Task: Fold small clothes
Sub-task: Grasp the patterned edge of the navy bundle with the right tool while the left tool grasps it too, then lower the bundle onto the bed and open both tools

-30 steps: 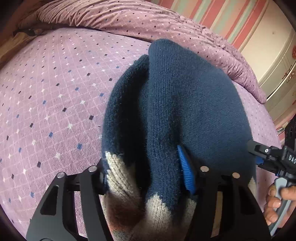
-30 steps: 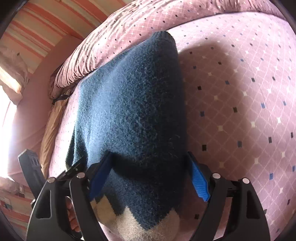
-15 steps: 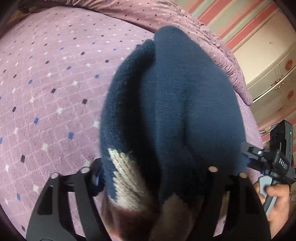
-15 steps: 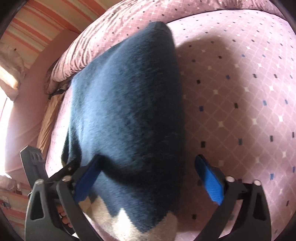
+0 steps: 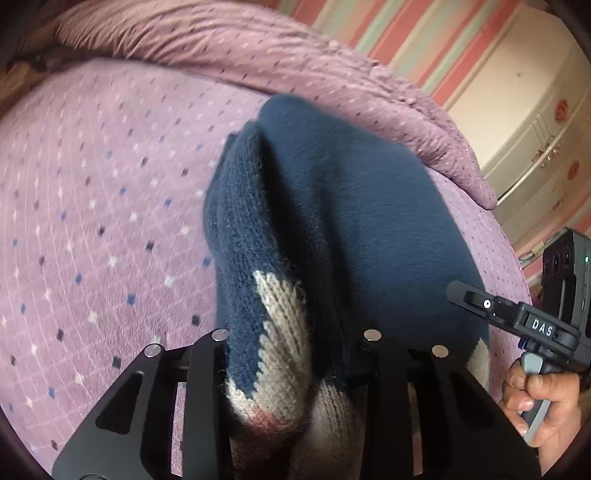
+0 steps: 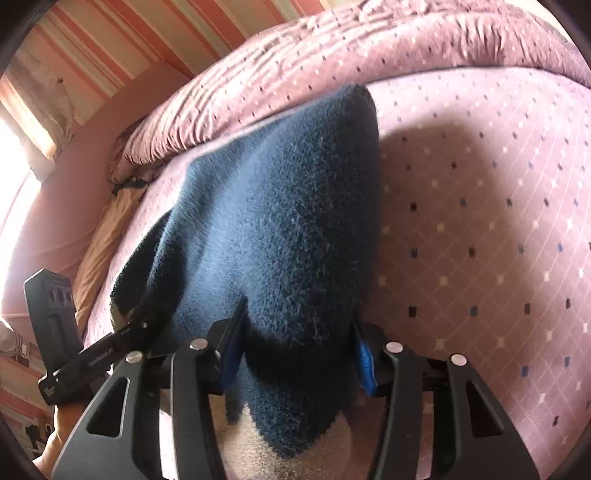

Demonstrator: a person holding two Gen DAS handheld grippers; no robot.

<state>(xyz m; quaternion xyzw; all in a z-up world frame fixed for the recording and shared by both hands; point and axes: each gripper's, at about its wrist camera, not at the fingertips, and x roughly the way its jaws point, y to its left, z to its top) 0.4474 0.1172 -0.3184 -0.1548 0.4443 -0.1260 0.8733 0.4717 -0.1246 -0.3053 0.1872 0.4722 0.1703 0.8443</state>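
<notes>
A small navy knit sweater (image 5: 362, 229) with a beige and rust pattern at its hem hangs folded over a purple diamond-print bed (image 5: 103, 206). My left gripper (image 5: 295, 343) is shut on a bunched hem of the sweater. In the right wrist view the same sweater (image 6: 280, 229) fills the middle, and my right gripper (image 6: 295, 343) is shut on its other edge, blue pads (image 6: 365, 362) pressed against the knit. The right gripper also shows at the right edge of the left wrist view (image 5: 517, 321); the left one shows at the left of the right wrist view (image 6: 85, 354).
A rumpled purple duvet (image 5: 280, 62) lies along the far edge of the bed. A striped wall (image 5: 406, 33) and a cream cabinet (image 5: 535, 122) stand beyond it. A tan pillow (image 6: 107, 236) lies at the bed's left side in the right wrist view.
The right gripper's jaws, spread wider half a second ago, have closed in on the sweater. The left gripper has shifted slightly with the sweater still in it.
</notes>
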